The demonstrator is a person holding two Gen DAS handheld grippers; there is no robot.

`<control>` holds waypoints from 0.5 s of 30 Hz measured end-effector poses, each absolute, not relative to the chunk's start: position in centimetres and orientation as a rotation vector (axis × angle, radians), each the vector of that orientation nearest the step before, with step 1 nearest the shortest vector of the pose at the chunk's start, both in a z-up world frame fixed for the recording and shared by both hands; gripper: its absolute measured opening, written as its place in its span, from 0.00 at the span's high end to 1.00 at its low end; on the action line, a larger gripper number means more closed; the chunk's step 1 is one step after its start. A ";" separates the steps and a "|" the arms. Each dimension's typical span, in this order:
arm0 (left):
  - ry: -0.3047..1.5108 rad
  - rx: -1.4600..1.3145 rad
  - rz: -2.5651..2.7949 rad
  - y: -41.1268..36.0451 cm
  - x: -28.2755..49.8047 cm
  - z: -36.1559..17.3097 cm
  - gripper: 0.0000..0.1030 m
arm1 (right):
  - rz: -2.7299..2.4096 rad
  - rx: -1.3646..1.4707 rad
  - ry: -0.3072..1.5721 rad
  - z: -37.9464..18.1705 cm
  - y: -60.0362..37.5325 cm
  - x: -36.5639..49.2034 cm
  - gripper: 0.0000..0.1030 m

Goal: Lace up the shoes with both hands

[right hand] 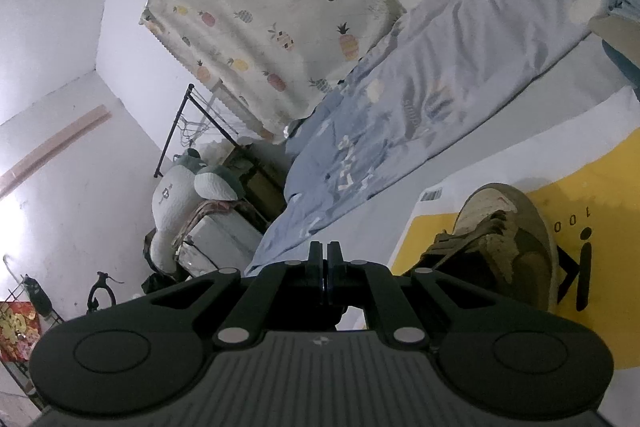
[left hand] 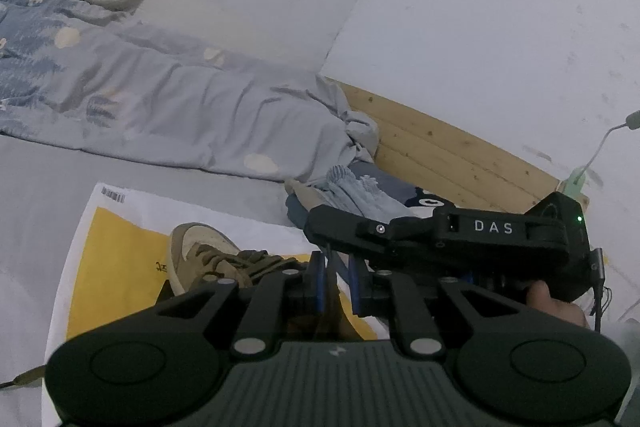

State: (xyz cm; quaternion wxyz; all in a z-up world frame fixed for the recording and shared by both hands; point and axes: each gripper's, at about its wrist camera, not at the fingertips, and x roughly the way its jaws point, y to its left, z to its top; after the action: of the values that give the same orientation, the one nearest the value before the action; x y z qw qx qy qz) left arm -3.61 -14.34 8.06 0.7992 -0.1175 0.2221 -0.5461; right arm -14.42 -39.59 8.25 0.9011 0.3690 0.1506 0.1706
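The shoe (left hand: 208,259) sits on the yellow bag (left hand: 108,267) near its far edge. The left gripper (left hand: 336,283) stands partly open, empty; the right gripper (right hand: 325,267) is pinched together, its hold unclear. A loose lace could slip free.

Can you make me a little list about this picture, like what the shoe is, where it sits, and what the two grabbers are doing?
shoe: brown and tan sneaker with brown laces
shoe sits on: yellow and white bag, lying on the bed
left gripper: fingers apart, over the shoe
right gripper: fingers pressed together, beside the shoe; nothing seen between them
behind the shoe: blue patterned blanket
on the wall: pineapple curtain
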 end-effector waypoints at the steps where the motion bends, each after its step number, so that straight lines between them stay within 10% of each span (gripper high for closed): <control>1: 0.474 -0.250 -1.171 -14.4 -3.7 8.1 0.91 | 0.352 0.767 0.311 8.2 -39.6 -14.5 0.98; 15: 0.468 -0.229 -1.168 -14.5 -3.8 8.2 0.96 | 0.345 0.765 0.303 8.4 -39.7 -14.7 0.98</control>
State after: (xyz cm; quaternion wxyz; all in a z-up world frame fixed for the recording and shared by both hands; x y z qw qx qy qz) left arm -3.84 -14.54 8.19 0.8024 -0.1069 0.2182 -0.5451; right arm -14.67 -39.68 8.42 0.9021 0.3700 0.1466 0.1668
